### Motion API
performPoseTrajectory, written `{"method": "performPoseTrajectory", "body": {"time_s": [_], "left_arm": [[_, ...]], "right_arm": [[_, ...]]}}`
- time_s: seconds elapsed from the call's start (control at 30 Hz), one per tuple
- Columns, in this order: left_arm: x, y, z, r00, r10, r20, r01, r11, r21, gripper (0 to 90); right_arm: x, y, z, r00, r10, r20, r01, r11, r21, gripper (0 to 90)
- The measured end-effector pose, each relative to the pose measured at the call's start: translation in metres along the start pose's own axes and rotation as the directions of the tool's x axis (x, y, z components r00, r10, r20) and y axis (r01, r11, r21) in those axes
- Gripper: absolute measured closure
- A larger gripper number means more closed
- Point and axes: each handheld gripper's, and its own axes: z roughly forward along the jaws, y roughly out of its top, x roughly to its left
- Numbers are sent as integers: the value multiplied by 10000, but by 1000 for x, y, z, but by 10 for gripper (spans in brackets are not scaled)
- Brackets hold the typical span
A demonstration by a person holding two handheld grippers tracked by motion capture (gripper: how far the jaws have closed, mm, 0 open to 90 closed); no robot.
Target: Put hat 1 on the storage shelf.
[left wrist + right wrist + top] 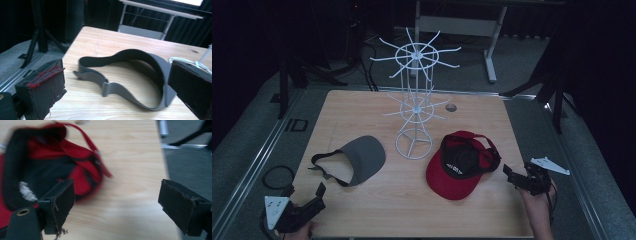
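A grey visor [357, 159] lies on the wooden table [362, 110], left of centre, its strap toward the left. A red and black cap [462, 162] lies upside down right of centre. Between them stands a white wire rack [414, 95] with two tiers of hooks. My left gripper [304, 195] is at the near left corner, open, aimed at the visor [140, 75] from a short way off. At the table's right edge, my right gripper [517, 175] stands open just right of the cap [50, 170], with bare table between its jaws.
A small dark disc [451, 107] sits near the far edge of the table. A black cable ring [278, 176] lies on the grey floor at the left. Tripod legs [292, 80] and a white desk frame [492, 50] stand beyond the table.
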Motion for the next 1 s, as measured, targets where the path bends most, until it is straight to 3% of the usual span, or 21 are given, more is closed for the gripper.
{"method": "performPoseTrajectory", "body": {"time_s": [0.17, 0.4, 0.5, 0.7, 1.0], "left_arm": [[-8, 0, -1, 9986, 212, 475, -202, 9996, -205, 14], [-15, -2, 2, 9950, 103, 990, -134, 9994, 304, 15], [-18, -1, 1, 9930, -47, 1183, 5, 9993, 362, 15], [-23, -1, 0, 9918, 288, 1249, -360, 9978, 552, 15], [-24, -2, 1, 9925, 421, 1148, -493, 9969, 613, 16]], "right_arm": [[4, 16, 17, 9999, -39, -94, 38, 10000, -65, 138], [7, 30, 52, 9994, -337, 117, 333, 9989, 331, 156], [13, 26, 65, 9989, -472, -39, 473, 9973, 568, 192], [29, 11, 87, 9981, -580, -210, 597, 9938, 936, 248], [48, -6, 102, 9888, -1461, 306, 1418, 9832, 1146, 324]]}}
